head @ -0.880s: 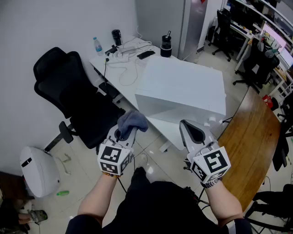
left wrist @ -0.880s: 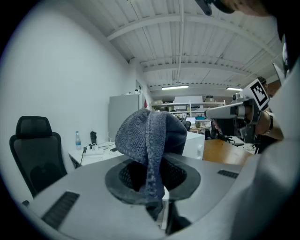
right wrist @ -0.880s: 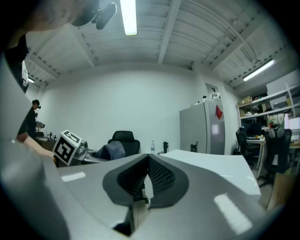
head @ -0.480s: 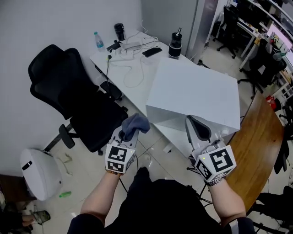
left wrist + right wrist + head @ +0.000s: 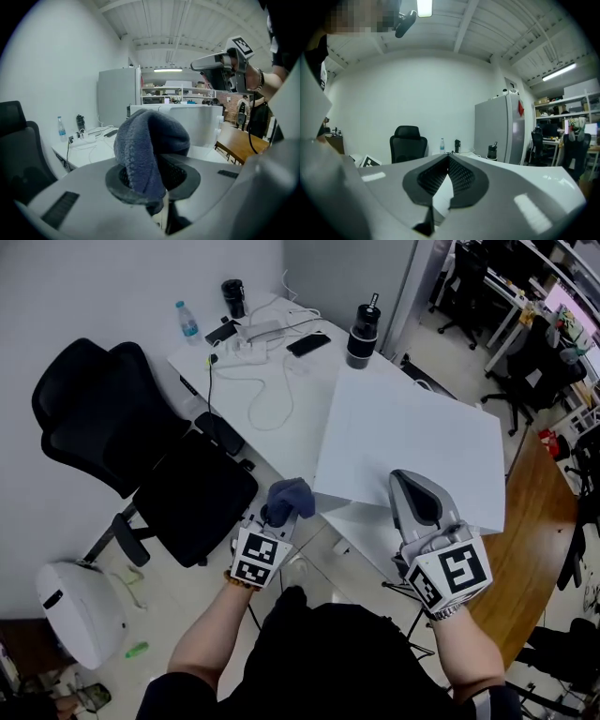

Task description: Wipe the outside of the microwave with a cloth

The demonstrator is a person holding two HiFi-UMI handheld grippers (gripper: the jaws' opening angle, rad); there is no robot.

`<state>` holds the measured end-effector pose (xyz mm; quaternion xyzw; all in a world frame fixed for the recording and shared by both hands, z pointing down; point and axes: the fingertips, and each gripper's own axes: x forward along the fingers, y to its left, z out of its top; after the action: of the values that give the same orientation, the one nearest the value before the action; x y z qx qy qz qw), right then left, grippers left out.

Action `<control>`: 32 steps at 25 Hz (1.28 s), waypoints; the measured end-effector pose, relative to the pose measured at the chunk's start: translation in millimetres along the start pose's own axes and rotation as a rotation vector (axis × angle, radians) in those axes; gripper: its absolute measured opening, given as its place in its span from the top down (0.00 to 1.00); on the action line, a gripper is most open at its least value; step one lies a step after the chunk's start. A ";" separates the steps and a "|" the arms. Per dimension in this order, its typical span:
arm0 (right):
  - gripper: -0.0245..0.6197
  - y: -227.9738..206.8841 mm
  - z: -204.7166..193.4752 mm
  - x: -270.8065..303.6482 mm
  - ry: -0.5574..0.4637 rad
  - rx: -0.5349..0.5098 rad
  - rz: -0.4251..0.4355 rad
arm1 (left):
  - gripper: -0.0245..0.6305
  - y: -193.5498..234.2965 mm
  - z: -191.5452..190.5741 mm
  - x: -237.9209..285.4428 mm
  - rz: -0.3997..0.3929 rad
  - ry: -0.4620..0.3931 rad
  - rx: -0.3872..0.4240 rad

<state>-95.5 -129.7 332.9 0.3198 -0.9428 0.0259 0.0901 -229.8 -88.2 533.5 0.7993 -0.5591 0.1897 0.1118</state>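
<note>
At the far left a black mesh office chair (image 5: 141,456) stands beside the white surface (image 5: 300,427). Next comes the left claw (image 5: 270,521), closed tight on a blue-grey knitted cloth (image 5: 289,498). The cloth is pinched low down, and its bulk rises in a rounded, folded hump above and ahead of the jaws. It looks soft, light and limp, so it should mould to a flat panel. The hold near its base seems right, since the free hump is left to do the rubbing.

Just right of the cloth sits the white box-shaped microwave (image 5: 412,437), on the near end of the surface. Its top is a plain, smooth panel with sharp edges, and it looks stiff and probably heavy enough to stay put under a wipe. The cloth is near its front left corner, and I cannot tell whether they touch.

Furthest right, the right claw (image 5: 412,486) hangs over the microwave's near edge, its jaws pressed fully together with nothing between them.
</note>
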 end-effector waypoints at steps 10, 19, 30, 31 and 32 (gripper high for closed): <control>0.96 -26.4 4.8 35.8 0.019 0.015 -0.103 | 0.86 16.3 -1.0 54.9 -0.141 0.046 0.067; 0.96 -43.4 5.9 46.8 0.033 0.019 -0.181 | 0.87 34.1 5.5 95.0 -0.200 0.057 0.096; 0.96 -58.2 10.5 56.2 0.038 0.016 -0.245 | 0.87 58.6 12.1 145.2 -0.233 0.080 0.101; 0.96 -60.1 11.3 56.1 0.037 0.016 -0.252 | 0.86 60.6 13.0 149.5 -0.234 0.083 0.101; 0.96 -62.2 12.0 56.0 0.037 0.016 -0.258 | 0.86 62.8 14.1 153.9 -0.236 0.085 0.102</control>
<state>-103.2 -213.9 330.9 0.4387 -0.8918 0.0273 0.1075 -239.4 -246.6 584.5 0.8554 -0.4457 0.2371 0.1160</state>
